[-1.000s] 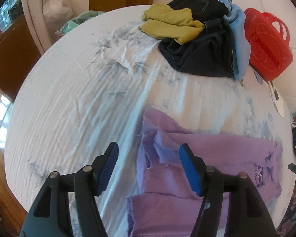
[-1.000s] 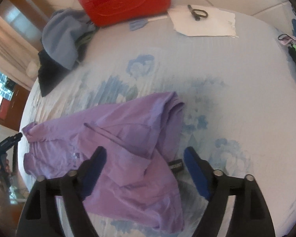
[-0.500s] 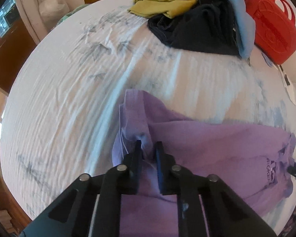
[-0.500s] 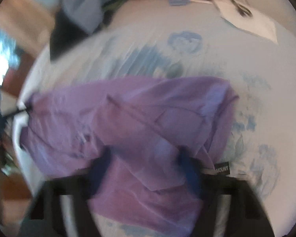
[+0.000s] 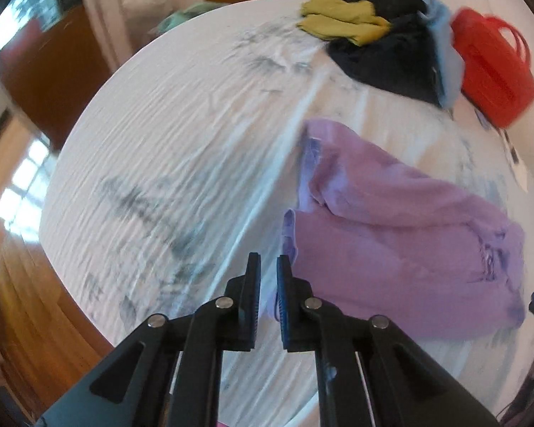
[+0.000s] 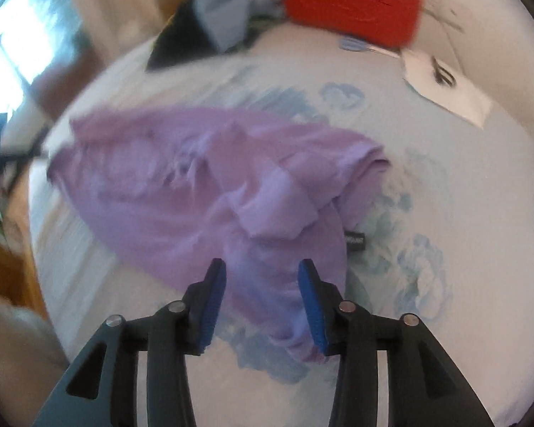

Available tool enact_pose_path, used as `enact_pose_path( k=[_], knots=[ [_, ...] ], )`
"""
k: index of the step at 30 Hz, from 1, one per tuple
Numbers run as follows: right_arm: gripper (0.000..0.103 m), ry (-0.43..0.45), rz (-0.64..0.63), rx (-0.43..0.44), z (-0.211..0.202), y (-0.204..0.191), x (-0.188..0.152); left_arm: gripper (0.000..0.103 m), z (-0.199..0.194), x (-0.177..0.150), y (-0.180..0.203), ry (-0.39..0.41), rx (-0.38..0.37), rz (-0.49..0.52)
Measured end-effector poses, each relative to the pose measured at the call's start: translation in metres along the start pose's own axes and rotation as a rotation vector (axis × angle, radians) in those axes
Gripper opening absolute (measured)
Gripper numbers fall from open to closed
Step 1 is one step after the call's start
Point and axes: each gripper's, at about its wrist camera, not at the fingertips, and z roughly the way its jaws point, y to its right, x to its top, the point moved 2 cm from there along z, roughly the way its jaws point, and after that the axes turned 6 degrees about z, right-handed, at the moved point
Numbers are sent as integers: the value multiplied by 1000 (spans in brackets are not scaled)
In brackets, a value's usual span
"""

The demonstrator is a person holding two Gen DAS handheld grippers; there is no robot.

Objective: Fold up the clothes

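A purple shirt (image 5: 391, 242) lies crumpled on the bed, partly folded over itself. It also shows in the right wrist view (image 6: 203, 192). My left gripper (image 5: 268, 267) is nearly shut, just left of the shirt's near edge, with a narrow gap and no cloth between its pads. My right gripper (image 6: 261, 277) is open above the shirt's lower hem, the blue pads (image 6: 311, 291) on either side of the cloth. A small black label (image 6: 354, 240) sticks out at the shirt's right edge.
A pile of dark, yellow and blue clothes (image 5: 384, 46) and a red plastic case (image 5: 491, 71) lie at the far side of the white floral bedsheet (image 5: 167, 163). A white paper with a metal object (image 6: 445, 78) lies at the far right. Wooden floor lies left of the bed.
My left gripper closed on the shirt's edge, then pulled back left and now holds no cloth. The shirt's left part folded over. My right gripper moved in over the hem, still open.
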Motion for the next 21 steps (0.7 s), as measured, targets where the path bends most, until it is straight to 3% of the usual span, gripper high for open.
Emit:
enact_pose_path(
  k=[3, 5, 6, 7, 8, 12, 17, 18, 19, 21],
  knots=[
    [68, 17, 125, 74, 2, 12, 15, 10, -3, 3, 8, 24, -26, 20],
    [79, 22, 183, 123, 7, 17, 27, 24, -1, 10, 19, 38, -32, 49],
    [89, 21, 210, 146, 10, 18, 33, 46, 1, 14, 23, 45, -39, 56],
    [91, 18, 236, 163, 13, 19, 38, 69, 4, 20, 28, 55, -45, 62],
    [91, 15, 257, 168, 17, 20, 44, 73, 6, 26, 33, 64, -51, 67],
    [90, -23, 292, 97, 39, 21, 60, 73, 24, 47, 49, 39, -44, 103],
    [90, -61, 259, 69, 65, 11, 72, 73, 48, 57, 53, -4, -30, 126],
    [84, -79, 243, 72, 72, 7, 72, 73, 53, 57, 52, -12, -28, 127],
    [57, -105, 213, 72, 79, 1, 72, 73, 58, 58, 52, -21, -26, 128],
    [22, -138, 115, -9, 84, -14, 68, 73, 64, 55, 49, -38, -22, 129]
  ],
)
